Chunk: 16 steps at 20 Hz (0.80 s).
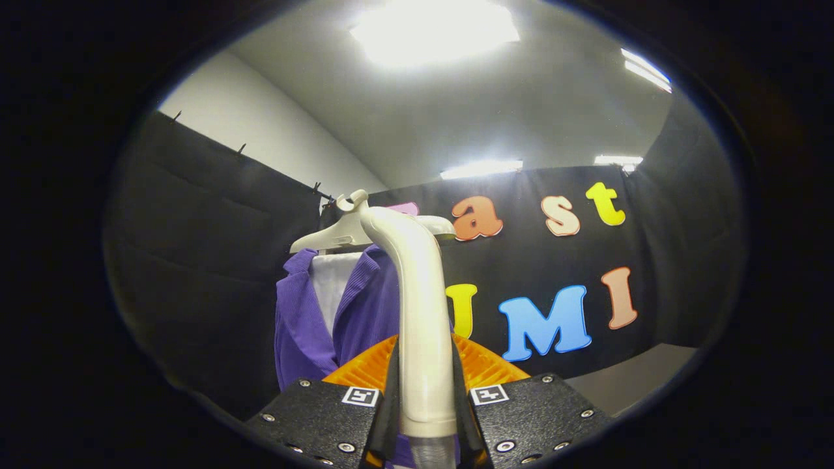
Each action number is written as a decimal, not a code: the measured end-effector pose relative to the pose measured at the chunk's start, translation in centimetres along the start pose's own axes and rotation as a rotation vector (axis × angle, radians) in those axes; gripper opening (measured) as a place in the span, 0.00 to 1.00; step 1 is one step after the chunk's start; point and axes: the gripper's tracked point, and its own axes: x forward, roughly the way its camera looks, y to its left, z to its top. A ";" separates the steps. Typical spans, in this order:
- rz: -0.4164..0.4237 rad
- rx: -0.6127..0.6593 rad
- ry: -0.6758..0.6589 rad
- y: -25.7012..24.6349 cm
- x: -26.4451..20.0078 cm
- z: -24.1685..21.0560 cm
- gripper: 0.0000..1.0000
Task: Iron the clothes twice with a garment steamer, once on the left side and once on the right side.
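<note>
- Gripper (427, 397) pinching the handle of the garment steamer (417, 306), a finger pressed on each side of the pale shaft.
- Steamer upright between the fingers, its curved top reaching up toward the hanger (339, 234).
- Purple shirt (303, 326) hanging on that hanger beyond the fingers and to their left, open over a white inner layer (329, 280).
- Step judged: steamer in hand and raised near the collar, a pass down one side about to begin or barely begun.
- Next move calls for bringing the head against the cloth and drawing it down one front panel.
- Steamer head turned away, so contact with the cloth not discernible; lower shirt cut off behind the gripper; orange ribbed part (485, 368) behind the shaft unclear.
</note>
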 end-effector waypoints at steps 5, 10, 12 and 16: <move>-0.048 -0.145 -0.003 2.0 1.3 -2.6 0.37; -0.069 -0.186 0.027 3.5 1.2 -5.5 0.36; -0.067 -0.173 0.041 3.6 0.5 -6.5 0.37; -0.077 -0.158 0.097 4.0 -1.4 -9.6 0.36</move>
